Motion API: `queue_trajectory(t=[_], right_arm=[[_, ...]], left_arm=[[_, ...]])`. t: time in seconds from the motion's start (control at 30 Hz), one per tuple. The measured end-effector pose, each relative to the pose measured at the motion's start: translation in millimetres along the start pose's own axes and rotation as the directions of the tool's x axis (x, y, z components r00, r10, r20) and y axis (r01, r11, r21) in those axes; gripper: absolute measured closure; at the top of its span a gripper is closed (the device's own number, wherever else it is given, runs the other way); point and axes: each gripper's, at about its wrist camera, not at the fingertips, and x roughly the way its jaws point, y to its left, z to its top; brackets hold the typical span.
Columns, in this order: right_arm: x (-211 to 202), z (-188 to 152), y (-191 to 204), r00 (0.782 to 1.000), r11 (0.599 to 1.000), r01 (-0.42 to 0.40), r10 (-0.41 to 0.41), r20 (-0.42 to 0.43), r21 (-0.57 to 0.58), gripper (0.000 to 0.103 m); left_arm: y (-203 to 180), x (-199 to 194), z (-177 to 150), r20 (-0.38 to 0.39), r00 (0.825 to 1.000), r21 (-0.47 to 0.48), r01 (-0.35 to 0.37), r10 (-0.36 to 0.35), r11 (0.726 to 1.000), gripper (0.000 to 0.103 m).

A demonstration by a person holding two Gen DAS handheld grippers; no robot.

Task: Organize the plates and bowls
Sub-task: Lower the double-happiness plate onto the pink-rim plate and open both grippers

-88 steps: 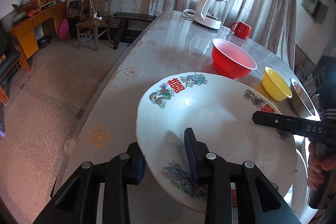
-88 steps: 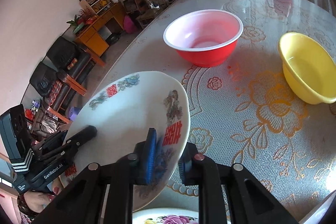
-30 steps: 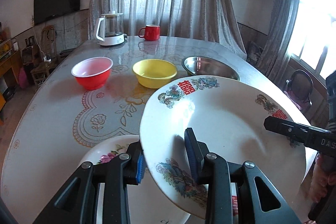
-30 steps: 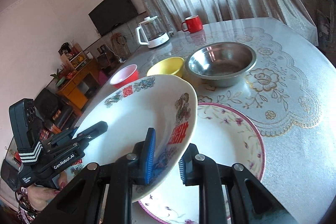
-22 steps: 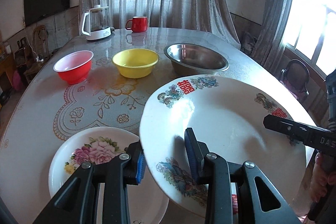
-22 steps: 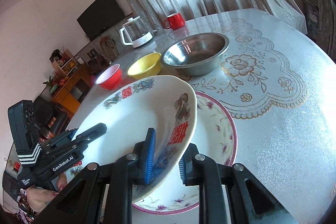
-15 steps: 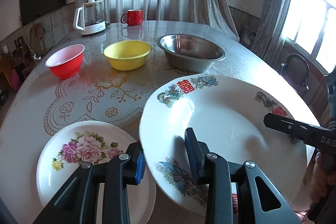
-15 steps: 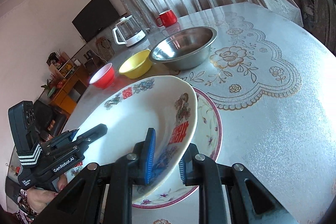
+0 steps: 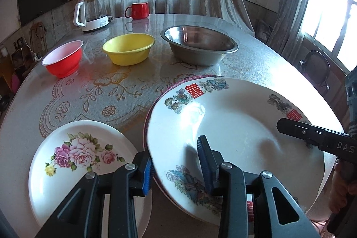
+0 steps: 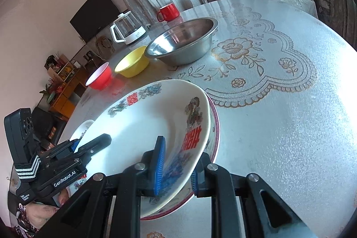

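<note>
Left wrist view: left gripper (image 9: 176, 167) has its blue pads closed across the near rim of the large white ceramic plate with red double-happiness characters and dragon-phoenix prints (image 9: 234, 126), one finger under, one on the upper face. The plate sits low over a second plate with a dark red rim (image 9: 169, 87), of which only an arc shows at its far-left edge — touching or just above, cannot tell. At the plate's right rim the right gripper's black finger (image 9: 312, 135) reaches in. Just left, at the table's near edge, a smaller white plate with pink roses (image 9: 73, 153). Across the middle of the table (image 9: 256, 59): red plastic bowl (image 9: 63, 58), yellow bowl (image 9: 129, 48), steel basin (image 9: 198, 42); at the far edge a glass kettle (image 9: 92, 11) and red mug (image 9: 137, 10). Right wrist view: right gripper (image 10: 176, 167) likewise pinched on the opposite rim, the plate tilted up on this side; the red-rimmed plate (image 10: 215, 117) peeks out beneath. Judgement: glazed ceramic — stiff, heavy, slick, chips easily; opposed rim grips suit it. To be lowered level and let go gently. The rose plate close alongside is the one thing to clear; the bowls stand well apart.
</note>
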Motion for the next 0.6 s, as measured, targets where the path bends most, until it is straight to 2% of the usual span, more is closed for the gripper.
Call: queue_trajectory(t=[0.2,0.43,0.6], right_arm=[[1,0,-5,1.0,1.0,0.008,-0.008,-0.006,0.027,0.084],[2,1,-1,0.999,0.999,0.044,-0.044,-0.016,-0.005,0.084],[3,2,0,0.997,0.997,0.075,-0.076,-0.018,-0.023,0.084]], left_arm=[[-3,2,-2,-0.009,1.0,0.003,0.004,-0.004,1.0,0.064],[-6,-1,-3,-0.031,0.999,-0.008,0.014,-0.014,1.0,0.063],[-10,-5,-5,-0.042,0.999,0.012,0.01,-0.01,1.0,0.058]])
